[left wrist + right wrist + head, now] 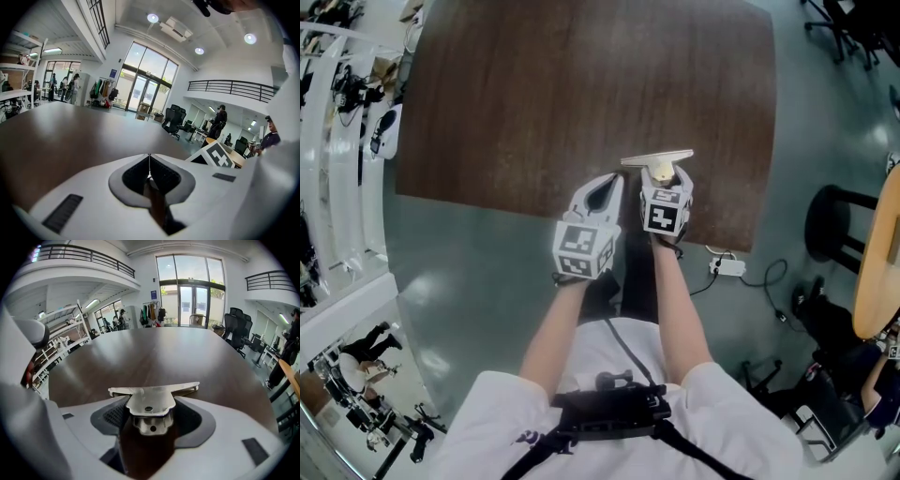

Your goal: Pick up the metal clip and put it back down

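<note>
**Position of the task item.** The metal clip point(150, 399) lies near the close edge of the brown tabletop point(562, 103), inside the right gripper point(662, 176). Its long flat bar runs crosswise just ahead of the fingertips, and its levers point back into the gripper. It appears to rest on the wood, with a thin shadow directly under the bar. I cannot confirm that it has been lifted at all.

**Right gripper.** The fingers point(194, 420) stand wide, one on each side of the clip's levers, and the levers fill the gap between them. I judge this to be a grip on the clip. The gripper is angled steeply downward, probably so that the pads take the narrow rear part and the broad bar stays clear (the bar is too wide to span).

**Left gripper.** The left gripper point(149, 161) sits just beside the right one, over the tabletop's near edge. Its fingers point(131, 176) are closed tip to tip with nothing between them. It plays no visible part and seems to be parked out of the way.

**Markings.** No brand, label or lettering can be read on the clip. The marker cube point(666, 214) on each gripper carries black-and-white square patterns only. A small blue sign on the far wall is too small to read.
</note>
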